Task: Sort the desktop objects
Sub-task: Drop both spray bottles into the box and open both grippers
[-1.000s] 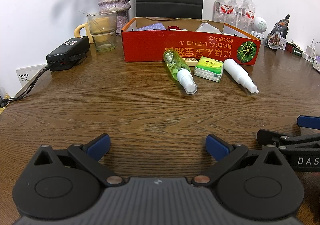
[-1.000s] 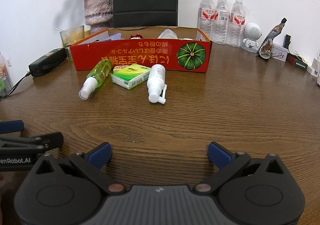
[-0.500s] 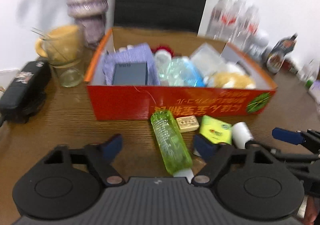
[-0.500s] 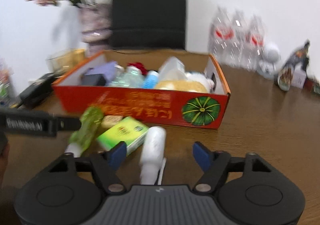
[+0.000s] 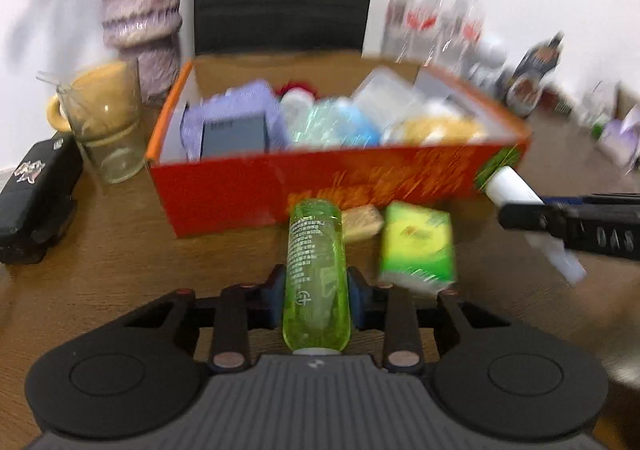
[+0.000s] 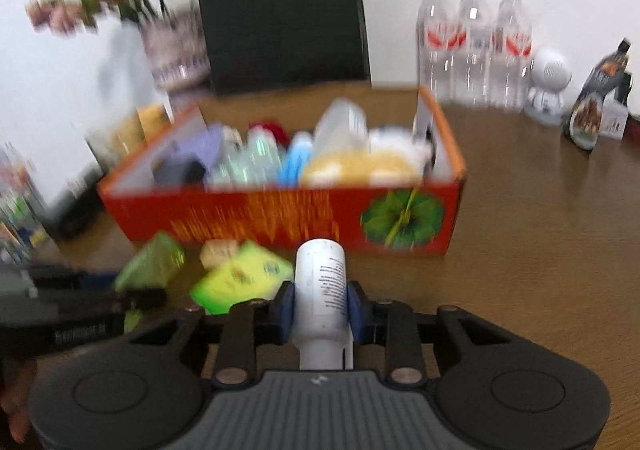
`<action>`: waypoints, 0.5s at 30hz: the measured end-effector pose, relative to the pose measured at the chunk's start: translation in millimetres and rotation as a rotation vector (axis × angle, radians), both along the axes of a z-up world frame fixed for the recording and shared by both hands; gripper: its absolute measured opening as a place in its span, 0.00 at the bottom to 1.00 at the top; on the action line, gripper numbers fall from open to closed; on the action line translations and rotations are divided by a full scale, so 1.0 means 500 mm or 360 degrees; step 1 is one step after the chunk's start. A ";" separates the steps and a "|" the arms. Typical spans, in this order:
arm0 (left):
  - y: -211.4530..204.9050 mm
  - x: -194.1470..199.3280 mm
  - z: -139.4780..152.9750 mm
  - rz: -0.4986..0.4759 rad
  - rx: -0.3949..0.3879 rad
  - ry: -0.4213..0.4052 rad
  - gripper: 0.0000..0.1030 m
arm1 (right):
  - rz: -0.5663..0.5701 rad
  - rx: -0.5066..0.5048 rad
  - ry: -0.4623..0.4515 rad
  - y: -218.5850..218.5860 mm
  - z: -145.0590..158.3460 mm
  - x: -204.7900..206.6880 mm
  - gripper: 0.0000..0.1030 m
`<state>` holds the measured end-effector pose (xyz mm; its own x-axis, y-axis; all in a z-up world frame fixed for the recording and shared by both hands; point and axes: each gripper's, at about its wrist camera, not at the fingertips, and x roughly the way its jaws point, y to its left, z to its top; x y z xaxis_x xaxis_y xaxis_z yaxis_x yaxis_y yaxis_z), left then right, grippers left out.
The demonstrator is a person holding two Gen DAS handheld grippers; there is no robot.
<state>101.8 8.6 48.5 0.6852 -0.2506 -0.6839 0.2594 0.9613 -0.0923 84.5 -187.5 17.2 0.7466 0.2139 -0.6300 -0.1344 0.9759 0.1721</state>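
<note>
The green bottle (image 5: 316,282) was clamped across its middle by the left gripper (image 5: 316,302), the two blue pads pressed against its sides and the cap end pointing back toward the camera. The white bottle (image 6: 322,290) was gripped in the same way by the right gripper (image 6: 321,308), its fingers closed narrowly on the barrel with the nozzle end tucked beneath. A mid-body hold was probably chosen so that neither bottle would tip when lifted.

Both bottles were held just in front of the red box (image 5: 320,185), which stood on the wooden table (image 6: 540,250) and was already crowded with sorted things. Whether the bottles had left the tabletop could not be told through the blur.

A green packet (image 5: 418,246) and a small tan block (image 5: 362,223) were left lying between the two bottles, near the box's front wall, apparently awaiting their turn. The box was likely placed centrally so that it could be reached by both hands at once. A lift over the front wall would be called for next.
</note>
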 end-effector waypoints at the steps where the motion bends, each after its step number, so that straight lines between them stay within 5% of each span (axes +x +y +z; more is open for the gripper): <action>1: 0.010 0.000 0.022 -0.0003 -0.0070 -0.0012 0.31 | 0.0000 0.0032 -0.0043 -0.009 0.020 -0.002 0.25; 4: 0.031 0.044 0.099 0.0033 -0.0286 -0.0060 0.31 | -0.0007 0.0142 -0.0157 -0.026 0.083 0.024 0.26; 7: 0.019 0.142 0.142 0.0107 -0.0335 -0.0088 0.31 | -0.0022 0.0233 -0.0202 -0.012 0.127 0.093 0.26; 14: 0.008 0.268 0.094 0.0254 -0.0358 0.0072 0.32 | -0.0102 0.0341 0.0037 0.048 0.057 0.287 0.26; 15: 0.006 0.286 0.087 0.0275 -0.0361 0.0095 0.38 | -0.0100 0.0350 0.0087 0.049 0.047 0.296 0.28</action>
